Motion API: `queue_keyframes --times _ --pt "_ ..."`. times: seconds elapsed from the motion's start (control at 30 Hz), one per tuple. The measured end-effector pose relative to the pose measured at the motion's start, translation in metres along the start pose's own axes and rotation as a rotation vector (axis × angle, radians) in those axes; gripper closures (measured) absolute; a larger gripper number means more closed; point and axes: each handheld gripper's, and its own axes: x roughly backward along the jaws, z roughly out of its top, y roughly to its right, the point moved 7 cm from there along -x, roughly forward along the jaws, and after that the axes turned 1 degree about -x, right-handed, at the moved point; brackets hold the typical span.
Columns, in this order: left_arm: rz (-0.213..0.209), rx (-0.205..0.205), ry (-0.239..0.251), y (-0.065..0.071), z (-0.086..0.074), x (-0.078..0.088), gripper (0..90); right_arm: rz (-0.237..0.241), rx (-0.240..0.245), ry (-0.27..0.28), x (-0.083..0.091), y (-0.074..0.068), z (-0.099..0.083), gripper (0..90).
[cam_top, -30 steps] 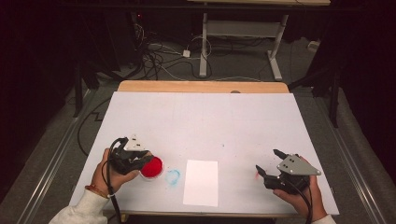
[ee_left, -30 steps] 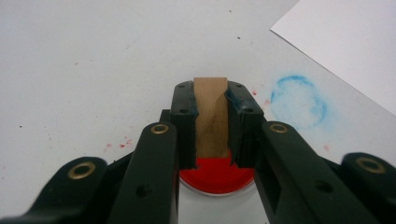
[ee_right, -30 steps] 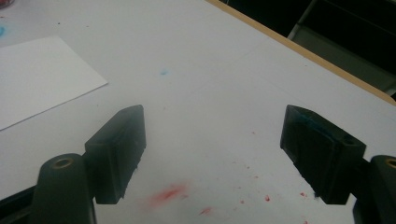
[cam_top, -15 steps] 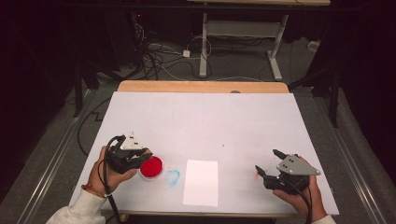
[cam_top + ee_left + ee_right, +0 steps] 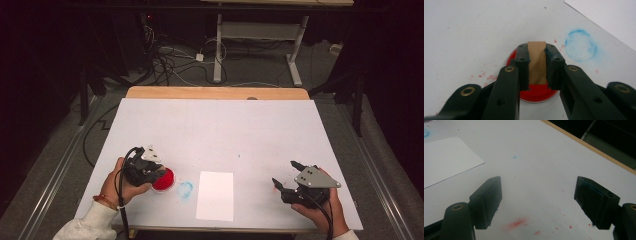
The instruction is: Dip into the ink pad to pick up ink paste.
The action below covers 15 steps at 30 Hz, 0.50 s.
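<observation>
Where jaws pinch, smooth wooden block (image 5: 537, 62)

surface: white table (image 5: 215, 130) | on it: white paper sheet (image 5: 215, 195), red ink pad (image 5: 165, 180), blue smudge (image 5: 185, 189)

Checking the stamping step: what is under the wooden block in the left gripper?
A round red ink pad lies under the wooden block clamped in the left gripper. The block's underside, and whether it touches the pad, is hidden.

Dark room, grey floor (image 5: 60, 150), tangled cables (image 5: 170, 60)
</observation>
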Motion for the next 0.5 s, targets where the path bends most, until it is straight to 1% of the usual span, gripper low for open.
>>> queue_keyframes --times 0.03,0.13,0.3,0.5 --pt "0.007 0.000 -0.011 0.000 -0.001 -0.002 73.9 -0.001 0.000 0.000 0.000 0.000 0.000 22.7" --pt "-0.002 0.007 -0.021 0.000 -0.004 -0.007 73.9 -0.006 -0.002 0.005 0.001 0.000 0.000 22.8" --pt "-0.013 0.001 -0.047 0.000 -0.005 -0.015 73.9 -0.004 0.002 0.000 0.001 0.000 0.000 22.8" --pt "-0.034 0.008 -0.053 0.001 -0.007 -0.017 73.9 -0.004 0.001 -0.003 0.000 0.000 -0.001 22.8"
